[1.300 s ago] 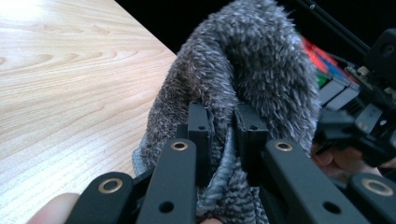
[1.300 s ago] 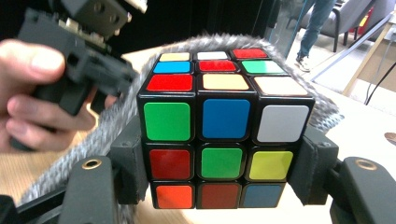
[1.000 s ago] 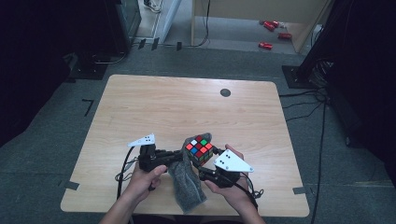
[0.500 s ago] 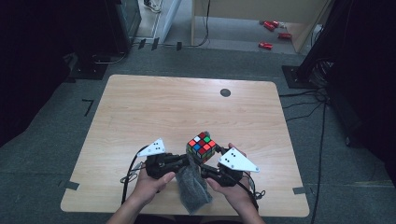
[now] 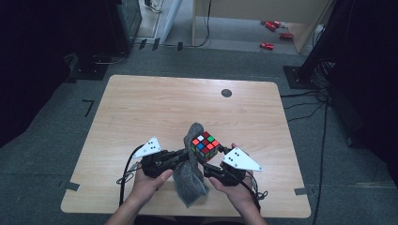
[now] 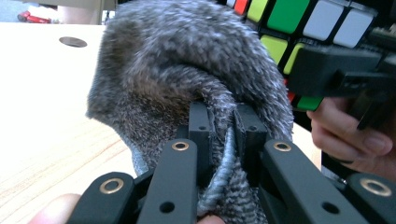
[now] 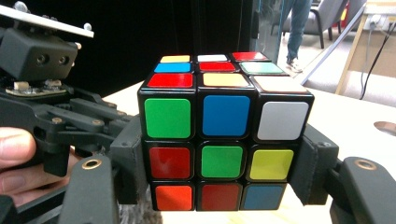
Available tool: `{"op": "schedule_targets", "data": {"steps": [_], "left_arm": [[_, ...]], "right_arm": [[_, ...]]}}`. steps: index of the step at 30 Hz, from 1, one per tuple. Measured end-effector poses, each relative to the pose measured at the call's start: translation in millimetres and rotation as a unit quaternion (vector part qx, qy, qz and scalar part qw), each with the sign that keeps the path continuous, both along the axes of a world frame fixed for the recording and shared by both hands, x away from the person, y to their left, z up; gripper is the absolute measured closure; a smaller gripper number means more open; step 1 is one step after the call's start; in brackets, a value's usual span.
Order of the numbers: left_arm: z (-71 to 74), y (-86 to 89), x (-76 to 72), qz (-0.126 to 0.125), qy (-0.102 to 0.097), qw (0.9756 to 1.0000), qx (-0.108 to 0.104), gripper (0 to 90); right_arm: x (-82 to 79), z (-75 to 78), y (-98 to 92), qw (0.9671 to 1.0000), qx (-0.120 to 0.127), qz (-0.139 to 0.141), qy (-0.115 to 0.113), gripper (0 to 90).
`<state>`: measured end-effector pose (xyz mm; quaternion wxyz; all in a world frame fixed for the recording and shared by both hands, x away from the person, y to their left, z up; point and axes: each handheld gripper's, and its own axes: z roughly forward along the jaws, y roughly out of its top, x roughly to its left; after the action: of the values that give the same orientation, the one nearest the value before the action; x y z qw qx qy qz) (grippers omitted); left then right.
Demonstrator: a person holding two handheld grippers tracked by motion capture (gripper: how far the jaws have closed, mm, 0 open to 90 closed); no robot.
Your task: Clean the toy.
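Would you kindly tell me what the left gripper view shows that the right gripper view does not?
Left gripper view: the left gripper is shut on the edge of a grey sock, whose fuzzy bulk rises ahead. Right gripper view: the right gripper clamps the puzzle cube by its sides, showing a full front face of coloured squares. Shared: the cube and the wooden table.

From the high view, the wooden counter (image 5: pixel 155 112) is evenly lit from above, while the floor around it falls into deep shadow at both sides. No glare shows. The left gripper view is sharp on the grey sock (image 6: pixel 187 79) but washed out and bright on the wood. In the right gripper view the cube (image 7: pixel 219 140) is crisp and the background soft.
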<state>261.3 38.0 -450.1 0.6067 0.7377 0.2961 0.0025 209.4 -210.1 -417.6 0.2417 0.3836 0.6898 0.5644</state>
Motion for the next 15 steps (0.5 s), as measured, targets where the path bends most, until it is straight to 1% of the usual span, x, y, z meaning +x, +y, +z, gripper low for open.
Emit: {"op": "schedule_targets", "data": {"steps": [3, 5, 7, 9, 11, 12, 13, 14, 15], "left_arm": [[-2.5, -5.2, -1.4, -0.013, 0.007, 0.9999, 0.003, 81.1], [-3.5, -8.5, -2.6, -0.019, 0.007, 0.9998, 0.007, 80.7], [-4.3, -10.5, -2.9, -0.025, 0.011, 0.9996, 0.008, 80.2], [-5.2, -11.6, -3.2, -0.03, 0.009, 0.9994, 0.011, 80.1], [-6.3, -13.0, -3.2, -0.03, 0.005, 0.9993, 0.021, 79.6], [-7.1, -13.8, -3.3, -0.028, -0.002, 0.9991, 0.032, 79.2], [-8.4, -14.9, -3.4, -0.019, -0.011, 0.9983, 0.054, 78.7], [-9.9, -15.8, -3.0, -0.011, -0.017, 0.997, 0.075, 78.3], [-11.1, -16.2, -2.5, -0.003, -0.018, 0.9958, 0.089, 78.0]], "right_arm": [[1.3, -1.0, 0.2, 0.9999, 0.0, -0.009, 0.006, 34.4], [2.0, -1.4, -1.6, 0.9998, 0.012, -0.008, 0.012, 34.4], [2.1, -1.6, -2.2, 0.9997, 0.016, -0.01, 0.014, 34.4], [2.6, -1.9, -2.2, 0.9997, 0.017, -0.009, 0.014, 34.4], [2.8, -2.6, -1.9, 0.9997, 0.017, -0.008, 0.017, 34.4], [2.9, -2.9, -1.7, 0.9997, 0.015, -0.009, 0.017, 34.4], [3.3, -3.4, -1.8, 0.9997, 0.011, -0.012, 0.016, 34.4], [3.8, -4.1, -2.2, 0.9997, 0.009, -0.013, 0.017, 34.4], [4.0, -4.5, -2.6, 0.9997, 0.007, -0.016, 0.018, 34.4]]}}
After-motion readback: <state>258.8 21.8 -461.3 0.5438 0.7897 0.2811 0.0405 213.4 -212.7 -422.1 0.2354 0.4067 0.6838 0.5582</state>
